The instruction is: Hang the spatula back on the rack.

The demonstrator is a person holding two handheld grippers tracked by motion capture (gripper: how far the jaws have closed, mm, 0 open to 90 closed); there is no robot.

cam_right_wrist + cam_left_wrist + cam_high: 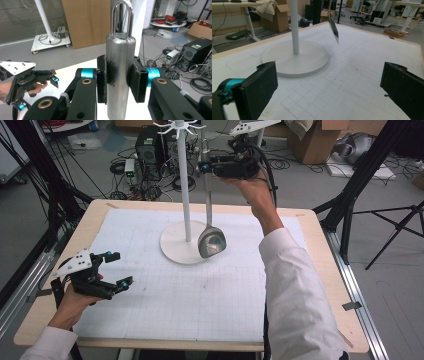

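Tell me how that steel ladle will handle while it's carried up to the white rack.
The ladle looks rigid metal, so it likely won't flex. Its polished handle may slip between the right gripper's fingers. Held near the top, the heavy bowl probably swings.

left gripper (113, 269) jaws apart, right gripper (204, 167) clamped

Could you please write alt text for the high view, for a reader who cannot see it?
The right gripper holds a metal ladle upright by its handle, beside a white hook stand on the gridded table. The left gripper rests open near the table's left edge.
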